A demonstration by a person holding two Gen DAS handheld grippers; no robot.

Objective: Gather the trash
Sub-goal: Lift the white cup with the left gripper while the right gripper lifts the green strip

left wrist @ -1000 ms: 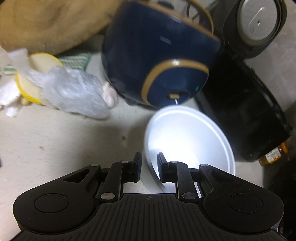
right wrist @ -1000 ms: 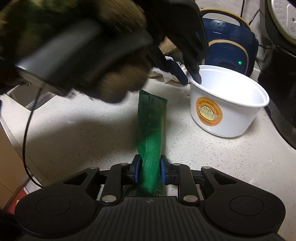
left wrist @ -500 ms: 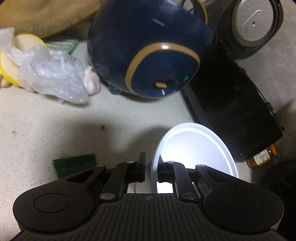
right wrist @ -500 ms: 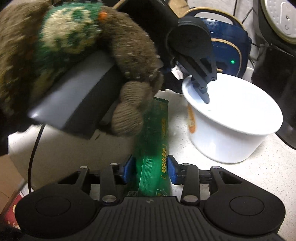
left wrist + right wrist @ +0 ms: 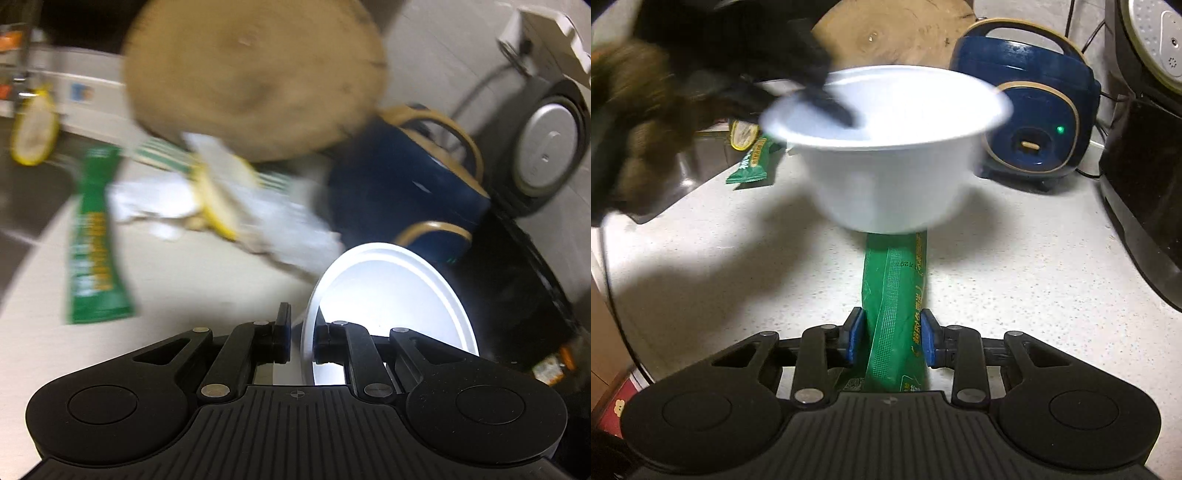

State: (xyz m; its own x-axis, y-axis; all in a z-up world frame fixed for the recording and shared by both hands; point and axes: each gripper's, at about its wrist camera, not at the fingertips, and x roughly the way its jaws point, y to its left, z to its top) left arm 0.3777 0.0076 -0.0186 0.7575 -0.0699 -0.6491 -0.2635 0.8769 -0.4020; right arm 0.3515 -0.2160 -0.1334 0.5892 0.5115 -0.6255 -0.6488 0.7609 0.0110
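Above the table (image 5: 1015, 258), left gripper (image 5: 300, 341) is clamping the bowl (image 5: 388, 295); right gripper (image 5: 891, 338) is closing around a wrapper (image 5: 894, 295); another wrapper (image 5: 753, 164) is waiting.

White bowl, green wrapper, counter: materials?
White bowl: probably thin moulded plastic or foam, smooth and matte; the rim looks thin.
Green wrapper: printed plastic film, glossy, with a crimped dotted seam strip and creases.
Counter: looks like speckled stone or a composite, off-white, with a dull sheen; which one cannot be told.
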